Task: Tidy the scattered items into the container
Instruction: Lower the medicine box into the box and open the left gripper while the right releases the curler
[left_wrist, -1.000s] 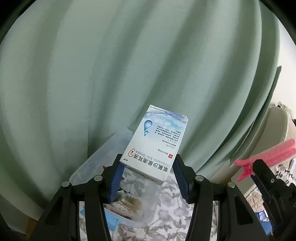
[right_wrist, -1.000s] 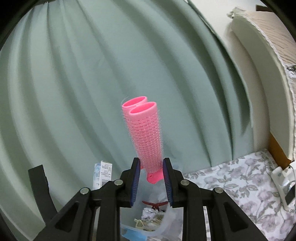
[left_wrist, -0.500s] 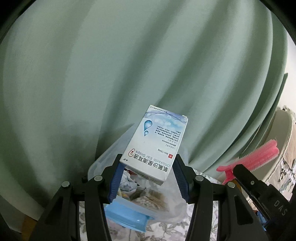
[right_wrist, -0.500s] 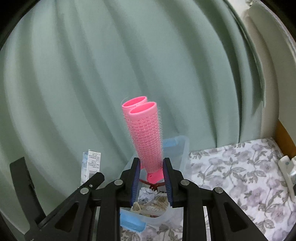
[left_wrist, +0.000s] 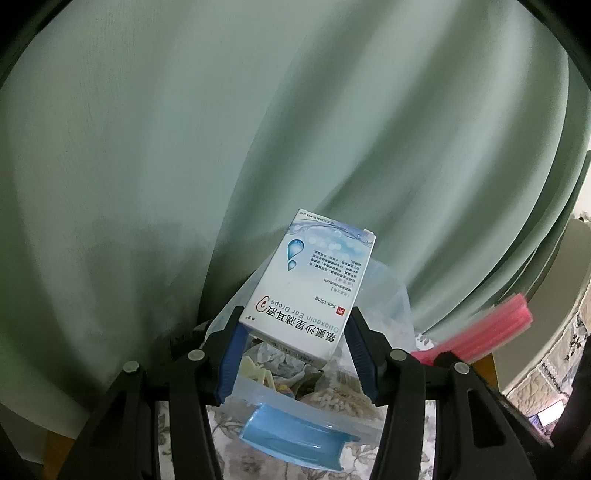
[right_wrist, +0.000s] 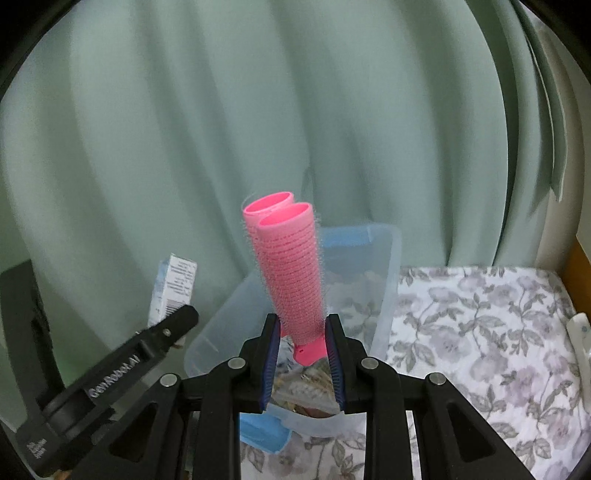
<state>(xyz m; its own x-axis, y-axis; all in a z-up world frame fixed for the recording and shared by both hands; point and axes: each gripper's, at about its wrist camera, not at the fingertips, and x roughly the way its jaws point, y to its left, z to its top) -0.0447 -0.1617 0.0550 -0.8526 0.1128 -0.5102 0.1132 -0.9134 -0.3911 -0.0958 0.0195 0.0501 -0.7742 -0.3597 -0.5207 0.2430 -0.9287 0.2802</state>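
Both carrying to bin (right_wrist: 384, 266), frame centre. L tongs (left_wrist: 293, 345) clamp box (left_wrist: 310, 284); R tongs (right_wrist: 301, 354) pinch curlers (right_wrist: 290, 266). Next, prob: hover over bin, release.

The light was soft and a bit dim. The green curtain (left_wrist: 258, 129) bent round at the dark corners. A shadow sat low on its left. The pink hair roller (left_wrist: 491, 328) looked smeared and blurry.
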